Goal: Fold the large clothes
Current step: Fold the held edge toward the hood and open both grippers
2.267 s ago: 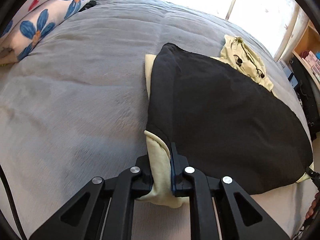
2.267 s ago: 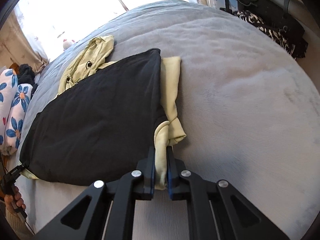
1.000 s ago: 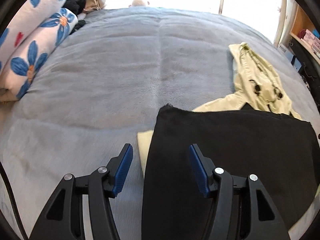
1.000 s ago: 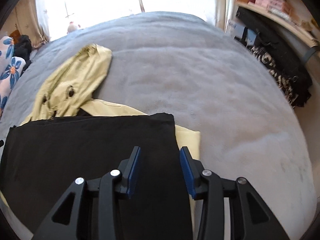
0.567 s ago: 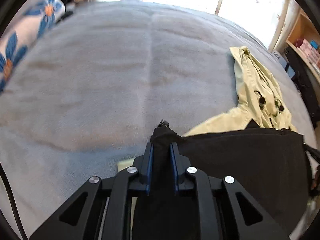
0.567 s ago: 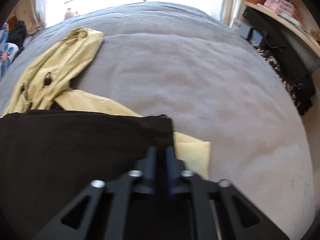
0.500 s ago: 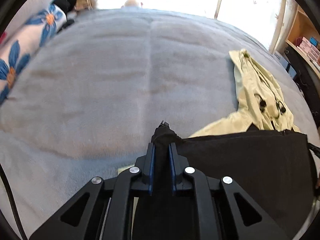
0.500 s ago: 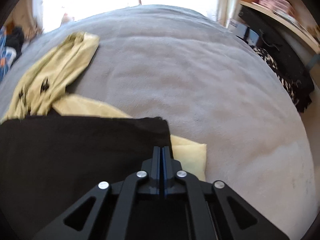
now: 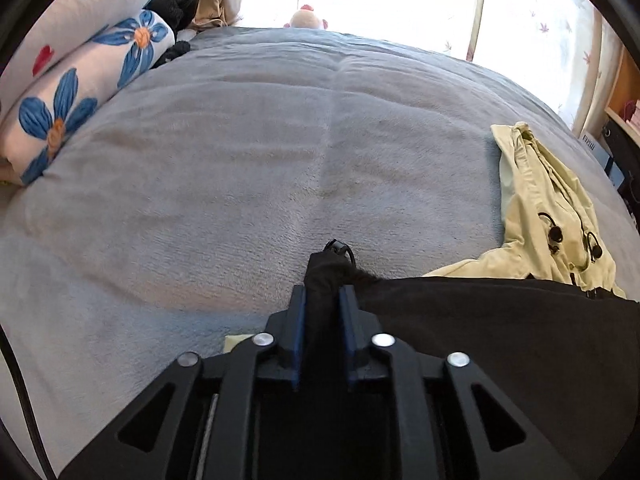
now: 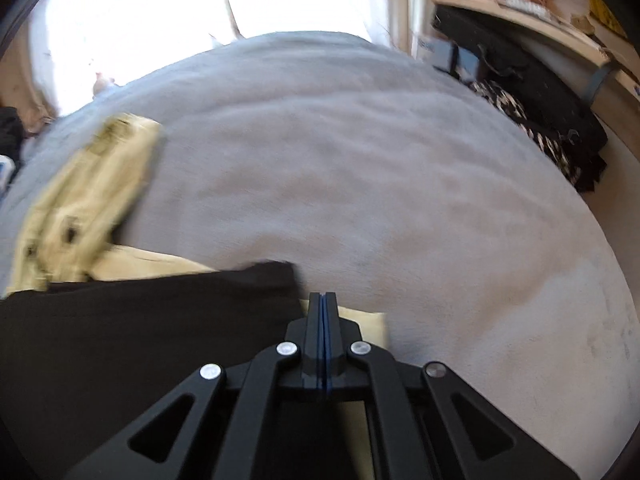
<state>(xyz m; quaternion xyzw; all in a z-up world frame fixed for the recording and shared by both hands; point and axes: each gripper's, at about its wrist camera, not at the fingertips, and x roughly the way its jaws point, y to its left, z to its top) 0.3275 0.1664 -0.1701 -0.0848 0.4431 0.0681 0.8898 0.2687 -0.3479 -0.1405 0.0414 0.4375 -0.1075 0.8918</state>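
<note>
A pale yellow jacket lies on the grey bed cover [image 9: 200, 180], its hood [image 9: 552, 216] spread out at the right. Its black lining side [image 9: 500, 340] is folded over the top. My left gripper [image 9: 323, 296] has the near left corner of the black layer bunched between its blue pads, and its jaws are opening slightly. In the blurred right wrist view, my right gripper [image 10: 322, 298] is shut, pads together, with nothing seen between them. The black layer's corner [image 10: 280, 276] sits just left of its tips, with a yellow strip [image 10: 364, 320] below them.
Floral pillows [image 9: 72, 80] are stacked at the bed's far left. A soft toy [image 9: 306, 20] sits by the bright window. Right of the bed are dark patterned clothes [image 10: 540, 128] and a shelf [image 10: 520, 0] with boxes. Grey cover stretches beyond the jacket.
Both grippers went from open over the black corners to closed. The left one bunched its corner up. The right one shifted, and the black corner now lies left of its tips.
</note>
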